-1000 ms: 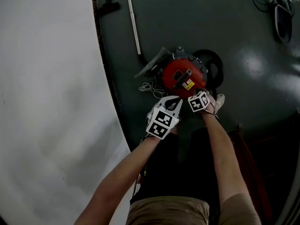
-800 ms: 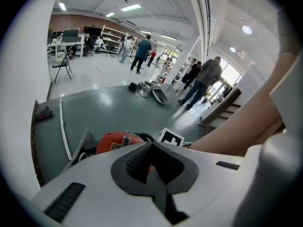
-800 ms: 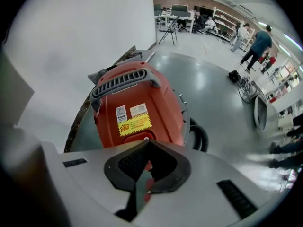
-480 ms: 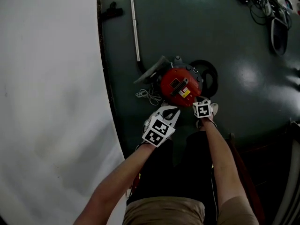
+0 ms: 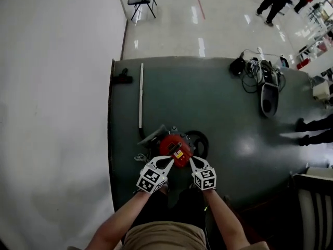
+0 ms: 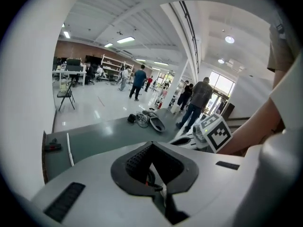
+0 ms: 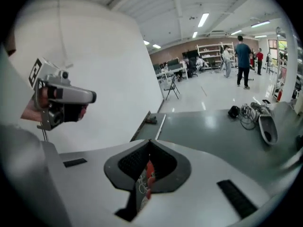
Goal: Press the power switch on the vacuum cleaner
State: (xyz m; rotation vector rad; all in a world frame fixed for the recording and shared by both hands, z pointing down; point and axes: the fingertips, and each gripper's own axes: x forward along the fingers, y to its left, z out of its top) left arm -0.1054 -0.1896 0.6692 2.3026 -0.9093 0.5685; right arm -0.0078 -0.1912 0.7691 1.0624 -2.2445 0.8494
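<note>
Vacuum cleaner (image 5: 174, 147): red canister, low and round, on a dark green mat (image 5: 218, 105), directly in front of the person's knees; a yellow label (image 5: 178, 153) on its top face; black hose (image 5: 201, 142) coiled just to its right, loose cord (image 5: 140, 158) just to its left, metal tube (image 5: 141, 95) running from its left shoulder toward the far end of the mat.

Left gripper (image 5: 169, 161): jaws together, nothing between them; in the head view its tip shows at the canister's near left edge.

Right gripper (image 5: 191, 161): jaws closed, empty; tip at the canister's near right edge; red shell shows through the slot behind the jaws in the right gripper view.

Both gripper views look out across the mat into the hall; judgement: both tips are held clear above the canister, not touching.

Power switch: cannot pick it out on the shell at this size.

Handling, judged: hard plastic shell, stiff, smooth and somewhat slippery; heavy enough to sit still under a downward push, but likely to roll or skid if shoved sideways; no grasp needed; a closed jaw tip works as a finger, pressed straight down on the switch; the other gripper can steady the rim opposite.
</note>
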